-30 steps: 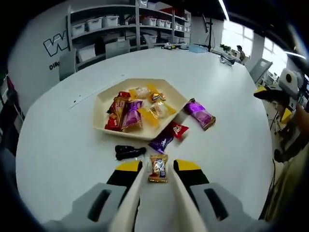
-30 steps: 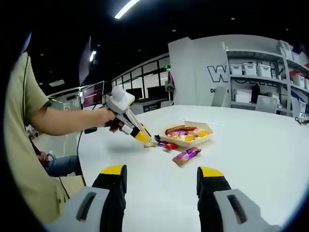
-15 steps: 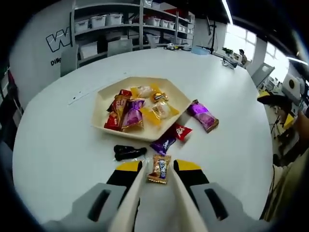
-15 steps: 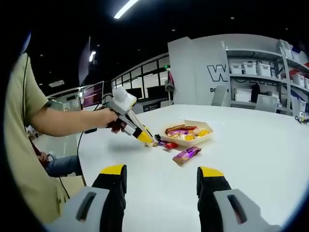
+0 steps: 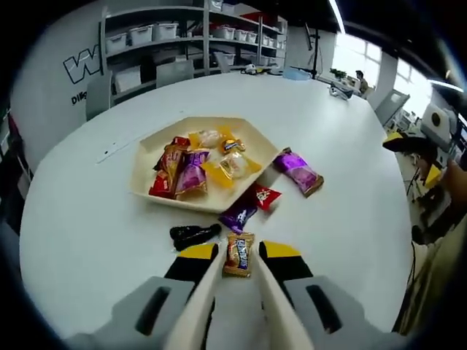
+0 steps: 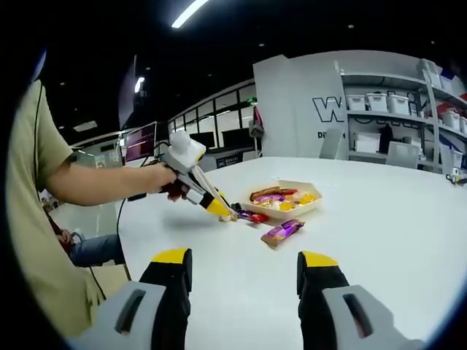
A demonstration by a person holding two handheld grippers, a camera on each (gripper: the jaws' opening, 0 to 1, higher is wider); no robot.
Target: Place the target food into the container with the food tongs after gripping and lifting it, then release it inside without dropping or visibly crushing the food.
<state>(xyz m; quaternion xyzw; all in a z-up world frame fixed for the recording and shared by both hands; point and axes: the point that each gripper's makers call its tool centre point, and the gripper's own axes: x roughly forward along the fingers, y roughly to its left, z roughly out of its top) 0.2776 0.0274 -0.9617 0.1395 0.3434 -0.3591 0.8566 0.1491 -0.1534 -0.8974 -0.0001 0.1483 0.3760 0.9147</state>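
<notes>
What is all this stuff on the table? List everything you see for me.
Table: one, white, round, under everything.
Tray: one, cream, six-sided, mid-table.
Sweets in tray: a heap, red, purple, yellow wrappers.
Purple sweet: one, on the table right of the tray.
Purple and red sweets: two, touching, by the tray's near edge.
Black sweet: one, nearer than the tray.
Gold sweet: one, between the tongs' tips.
Shelves: grey, with white bins, behind.
Tongs: cream, in the left tool.
Left tool: yellow-tipped.
Right tool: yellow-tipped, open, empty.
</notes>
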